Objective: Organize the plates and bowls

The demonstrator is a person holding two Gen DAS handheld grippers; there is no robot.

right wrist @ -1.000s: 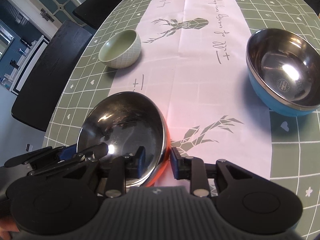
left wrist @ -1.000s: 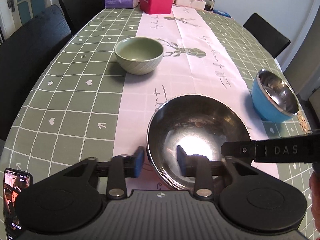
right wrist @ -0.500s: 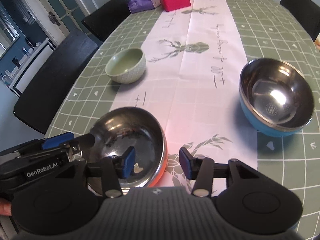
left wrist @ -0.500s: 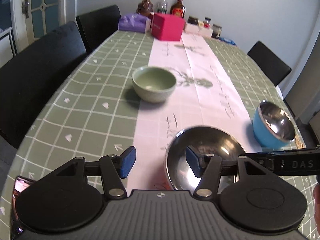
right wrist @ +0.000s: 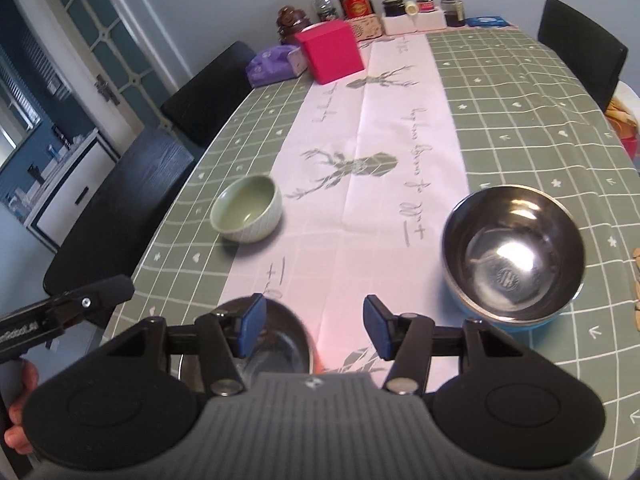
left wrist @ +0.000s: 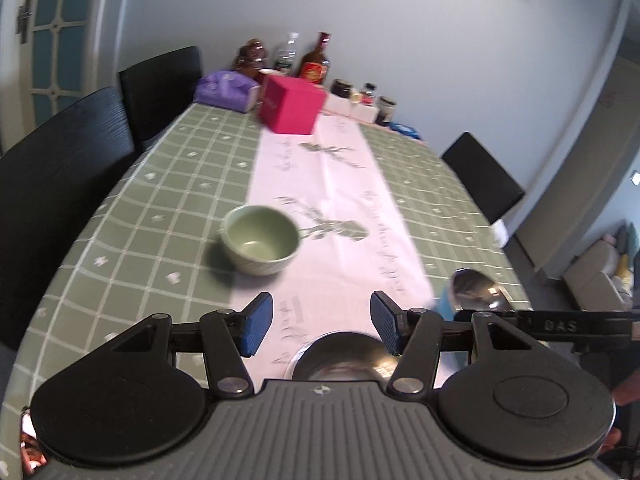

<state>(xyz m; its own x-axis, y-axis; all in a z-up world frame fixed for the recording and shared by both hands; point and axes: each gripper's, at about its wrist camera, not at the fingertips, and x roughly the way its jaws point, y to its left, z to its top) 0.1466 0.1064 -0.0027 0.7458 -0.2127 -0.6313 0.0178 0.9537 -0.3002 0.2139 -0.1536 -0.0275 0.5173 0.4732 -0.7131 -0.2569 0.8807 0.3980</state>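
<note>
- Both sets of jaws stand apart with nothing between them: the left gripper (left wrist: 321, 328) and the right gripper (right wrist: 313, 330) have just been opening.
- The steel bowl with the orange outside (right wrist: 280, 344) sits on the table (right wrist: 520, 120), low down under both grippers, on the pink runner (right wrist: 376, 152).
- Neither gripper touches that bowl.
- The blue bowl (right wrist: 513, 258) with a shiny inside stands to the right of the steel bowl, well apart from it.
- The green bowl (right wrist: 248, 213) stands farther up the table and to the left of the steel bowl, at the runner's edge.
- A pink box (right wrist: 330, 51) and a purple tissue pack (right wrist: 274, 64) sit far beyond the steel bowl, with bottles and jars (right wrist: 354, 0) behind them.
- Black chairs (right wrist: 120, 208) stand beside the table.
</note>
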